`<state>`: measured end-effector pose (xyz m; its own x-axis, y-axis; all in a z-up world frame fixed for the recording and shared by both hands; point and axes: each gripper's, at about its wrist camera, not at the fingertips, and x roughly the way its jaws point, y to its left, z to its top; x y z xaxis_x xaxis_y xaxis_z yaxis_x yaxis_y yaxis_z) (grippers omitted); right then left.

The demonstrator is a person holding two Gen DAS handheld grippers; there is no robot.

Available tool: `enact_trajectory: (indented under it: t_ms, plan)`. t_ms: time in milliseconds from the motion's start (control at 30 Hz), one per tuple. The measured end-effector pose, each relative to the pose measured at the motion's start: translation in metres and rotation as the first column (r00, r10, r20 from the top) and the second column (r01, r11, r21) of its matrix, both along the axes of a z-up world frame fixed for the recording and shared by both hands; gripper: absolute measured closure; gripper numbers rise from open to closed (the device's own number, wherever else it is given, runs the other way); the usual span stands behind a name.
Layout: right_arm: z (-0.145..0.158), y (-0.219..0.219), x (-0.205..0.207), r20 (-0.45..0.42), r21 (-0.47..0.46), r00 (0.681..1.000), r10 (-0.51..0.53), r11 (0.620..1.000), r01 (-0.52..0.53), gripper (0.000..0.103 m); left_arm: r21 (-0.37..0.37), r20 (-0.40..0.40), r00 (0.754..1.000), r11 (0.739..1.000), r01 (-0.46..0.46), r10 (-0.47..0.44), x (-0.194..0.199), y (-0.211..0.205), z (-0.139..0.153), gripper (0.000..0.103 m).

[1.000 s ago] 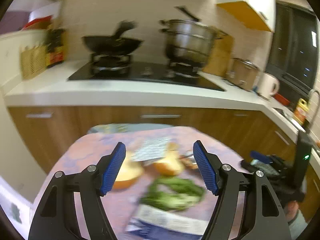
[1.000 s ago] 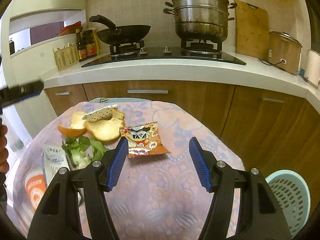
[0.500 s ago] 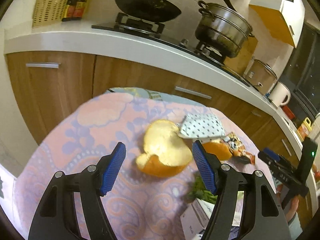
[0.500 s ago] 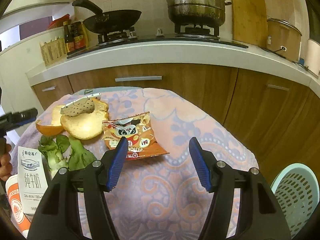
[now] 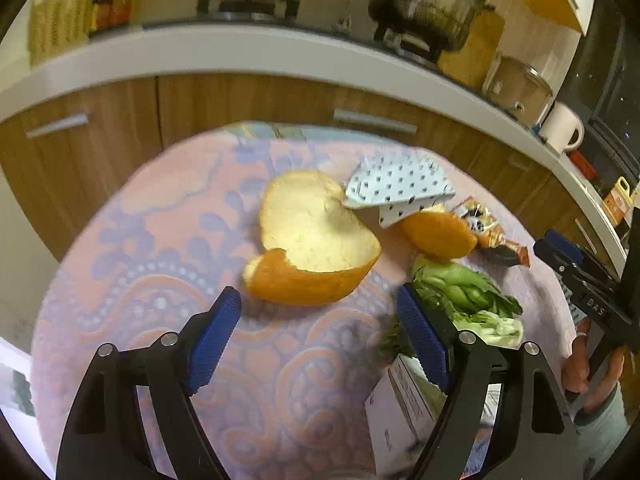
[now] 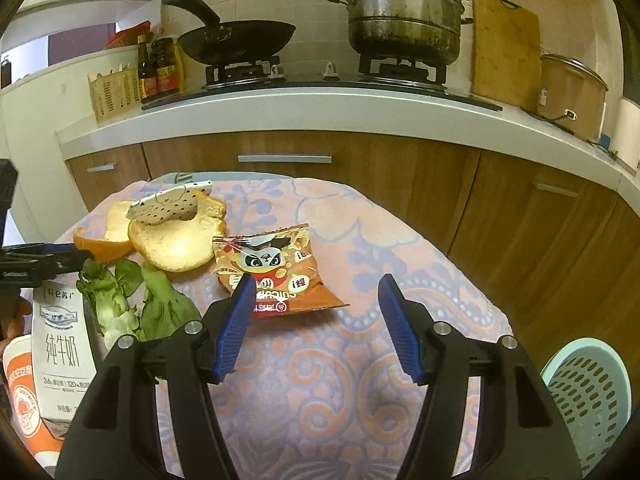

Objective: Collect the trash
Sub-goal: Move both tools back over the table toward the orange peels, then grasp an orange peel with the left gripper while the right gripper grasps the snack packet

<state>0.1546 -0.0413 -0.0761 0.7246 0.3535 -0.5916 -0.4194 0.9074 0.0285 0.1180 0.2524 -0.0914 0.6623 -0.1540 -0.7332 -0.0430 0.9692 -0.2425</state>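
Observation:
Trash lies on a pink patterned tablecloth (image 5: 152, 240). A large orange peel (image 5: 312, 240) sits just ahead of my open, empty left gripper (image 5: 320, 312). Behind it are a second peel (image 5: 438, 232), a dotted paper wrapper (image 5: 396, 188), green vegetable scraps (image 5: 464, 296) and a milk carton (image 5: 404, 404). My right gripper (image 6: 314, 296) is open and empty, its left fingertip over the near edge of an orange snack bag (image 6: 272, 268). The peels (image 6: 176, 244), the greens (image 6: 132, 300), the carton (image 6: 62, 344) and an orange paper cup (image 6: 24, 396) show at the left of the right wrist view.
A light green perforated bin (image 6: 588, 404) stands on the floor at the lower right. Wooden cabinets (image 6: 360, 176) and a white counter (image 6: 320, 112) with a wok (image 6: 236, 40) and a steel pot (image 6: 404, 12) run behind the table. The other gripper (image 5: 580, 280) shows at the right.
My left gripper has tilted down and closed in on the large orange peel. My right gripper has moved forward and down toward the snack bag. Both stay open.

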Motion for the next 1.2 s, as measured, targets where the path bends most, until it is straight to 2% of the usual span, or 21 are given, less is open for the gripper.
enact_trajectory:
  t_ms: [133, 267, 367, 533, 600, 667, 733, 800, 833, 933, 1033, 1133, 1200]
  plan:
    - [-0.001, -0.001, 0.002, -0.007, 0.003, 1.0, 0.001, 1.0, -0.001, 0.043, -0.009, -0.022, 1.0, 1.0, 0.012, -0.013, 0.013, 0.002, -0.004, 0.027]
    - [-0.001, 0.0, 0.003, -0.012, 0.002, 1.0, 0.003, 1.0, -0.003, 0.043, -0.039, -0.027, 1.0, 0.999, 0.001, -0.002, 0.026, 0.01, -0.003, 0.031]
    - [-0.001, 0.002, 0.002, -0.008, -0.008, 1.0, 0.003, 1.0, -0.003, 0.043, -0.032, -0.027, 1.0, 0.999, -0.003, 0.002, 0.034, 0.008, -0.004, 0.034]
    - [-0.001, 0.0, 0.005, -0.033, 0.014, 0.999, 0.018, 1.0, -0.018, 0.043, -0.014, -0.012, 1.0, 1.0, -0.005, 0.004, 0.038, 0.001, -0.002, 0.053]
    - [-0.001, -0.002, 0.008, -0.072, 0.044, 0.997, 0.037, 0.998, -0.034, 0.043, -0.025, 0.017, 1.0, 1.0, -0.009, 0.009, 0.033, 0.005, 0.0, 0.072]
    - [0.0, -0.004, 0.012, -0.115, 0.087, 0.991, 0.064, 0.995, -0.054, 0.043, -0.076, 0.029, 0.999, 0.997, -0.021, 0.023, 0.029, 0.014, 0.001, 0.079]
    - [0.001, 0.0, 0.015, -0.144, 0.095, 0.985, 0.092, 0.992, -0.079, 0.04, -0.107, 0.034, 0.999, 0.994, -0.029, 0.032, 0.027, 0.019, 0.0, 0.082]
    - [0.002, 0.009, 0.016, -0.146, 0.073, 0.983, 0.107, 0.993, -0.097, 0.026, -0.111, 0.043, 0.999, 0.993, -0.028, 0.033, 0.025, 0.02, 0.0, 0.084]
    - [0.003, 0.014, 0.016, -0.144, 0.06, 0.983, 0.114, 0.993, -0.106, 0.023, -0.112, 0.045, 0.998, 0.993, -0.029, 0.034, 0.025, 0.02, 0.0, 0.084]
    - [-0.001, 0.029, 0.021, -0.155, 0.018, 0.98, 0.127, 0.992, -0.126, 0.022, -0.121, 0.058, 0.998, 0.992, -0.029, 0.036, 0.02, 0.019, 0.003, 0.086]
    - [-0.009, 0.036, 0.035, -0.188, -0.001, 0.977, 0.097, 0.995, -0.099, 0.022, -0.133, 0.082, 0.996, 0.99, -0.035, 0.046, 0.013, 0.021, 0.011, 0.087]
    - [-0.015, 0.036, 0.05, -0.23, 0.036, 0.969, 0.089, 0.996, -0.083, 0.022, -0.155, 0.105, 0.993, 0.987, -0.031, 0.047, 0.006, 0.025, 0.02, 0.092]
    - [-0.021, 0.04, 0.056, -0.256, 0.025, 0.963, 0.082, 0.997, -0.078, 0.022, -0.145, 0.109, 0.993, 0.989, -0.039, 0.055, 0.003, 0.025, 0.024, 0.101]
